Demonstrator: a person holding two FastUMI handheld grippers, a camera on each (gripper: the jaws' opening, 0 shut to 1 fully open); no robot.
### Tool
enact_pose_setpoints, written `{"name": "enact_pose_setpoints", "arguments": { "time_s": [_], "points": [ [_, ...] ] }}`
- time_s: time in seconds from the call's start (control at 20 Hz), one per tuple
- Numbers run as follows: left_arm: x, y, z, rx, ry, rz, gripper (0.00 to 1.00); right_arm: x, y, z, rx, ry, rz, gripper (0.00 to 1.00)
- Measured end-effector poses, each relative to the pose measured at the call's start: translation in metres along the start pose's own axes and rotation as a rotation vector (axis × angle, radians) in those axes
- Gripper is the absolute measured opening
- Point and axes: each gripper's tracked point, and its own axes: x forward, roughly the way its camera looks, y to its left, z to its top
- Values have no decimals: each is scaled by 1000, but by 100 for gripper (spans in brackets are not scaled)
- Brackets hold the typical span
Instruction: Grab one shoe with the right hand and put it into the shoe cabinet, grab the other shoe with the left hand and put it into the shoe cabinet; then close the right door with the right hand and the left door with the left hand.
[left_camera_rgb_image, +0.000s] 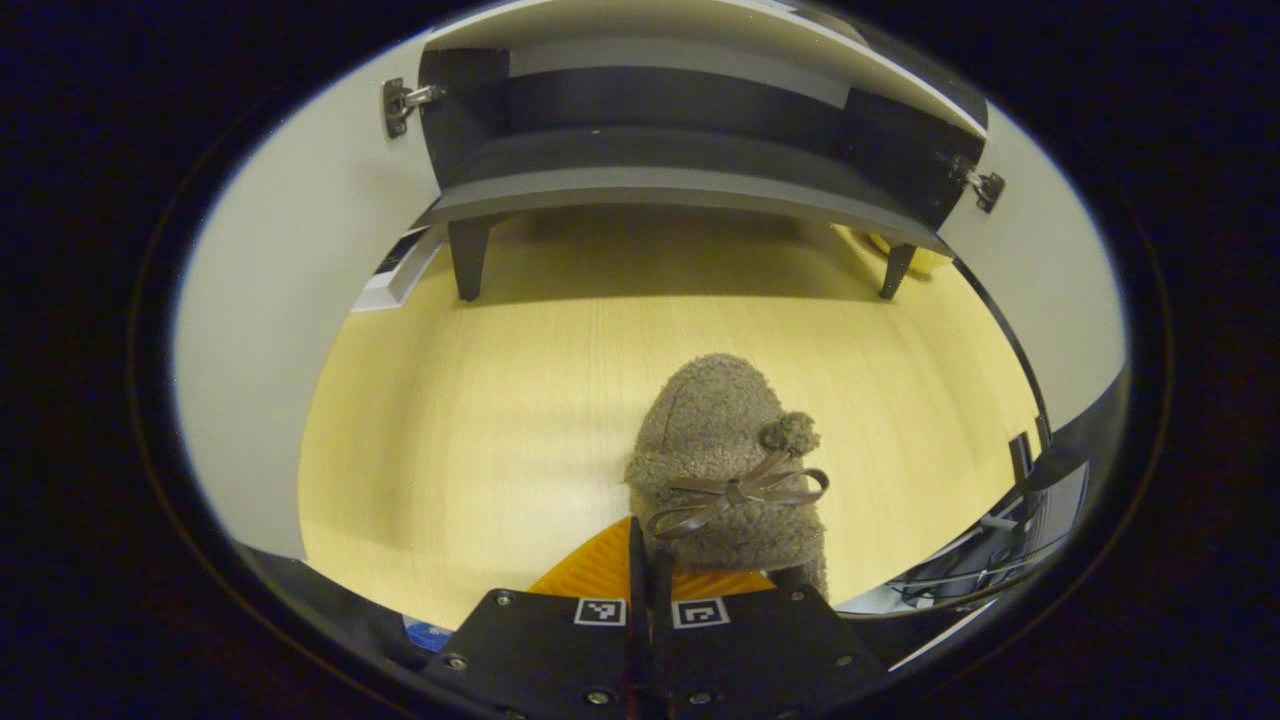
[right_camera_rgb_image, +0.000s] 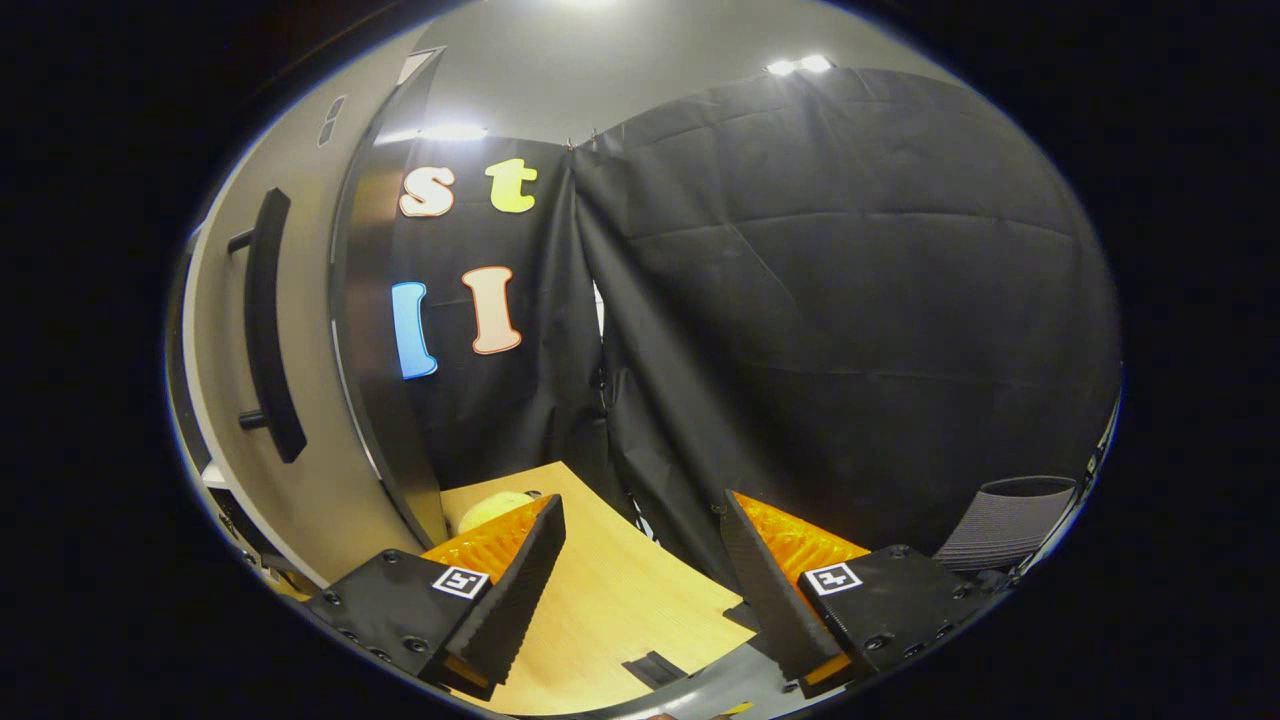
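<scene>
Left gripper view: camera low over wooden table (left_camera_rgb_image: 480, 420), looking forward and down along own fingers toward shoe cabinet (left_camera_rgb_image: 690, 150), open front facing lens, both doors swung wide at frame edges. Fuzzy shoe (left_camera_rgb_image: 725, 470) right under lens, very close. Cabinet near, past short stretch of table.

Right gripper view: camera tilted upward, off to the side, facing booth curtain (right_camera_rgb_image: 850, 300). Cabinet door with handle (right_camera_rgb_image: 265, 330) close at left edge.

Shared: wooden table (right_camera_rgb_image: 600, 600), cabinet door.
</scene>
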Motion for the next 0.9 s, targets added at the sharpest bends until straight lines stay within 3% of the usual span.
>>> {"name": "enact_pose_setpoints", "arguments": {
  "time_s": [0.25, 0.4, 0.45, 0.55, 0.7, 0.75, 0.9],
  "points": [
    [-1, -9, 5, -84, -69, -14, 2, 37, 11, 8, 2, -4, 85, 99],
    [-10, 0, 30, -128, -138, -27, 2, 61, 17, 8, -21, -5, 148, 99],
    [-14, 4, 40, -131, -162, -19, 2, 68, 22, 9, -22, -9, 172, 94],
    [-21, 4, 62, -129, -215, -2, 2, 79, 24, 10, -26, -22, 197, 99],
    [-57, -7, 84, -161, -261, -38, 2, 81, 34, 12, 2, -33, 219, 99],
    [-71, -11, 97, -164, -283, -48, 2, 79, 37, 11, 15, -32, 225, 94],
    [-99, -9, 135, -159, -360, -32, 2, 82, 43, 2, 19, -12, 253, 94]
  ]
}}
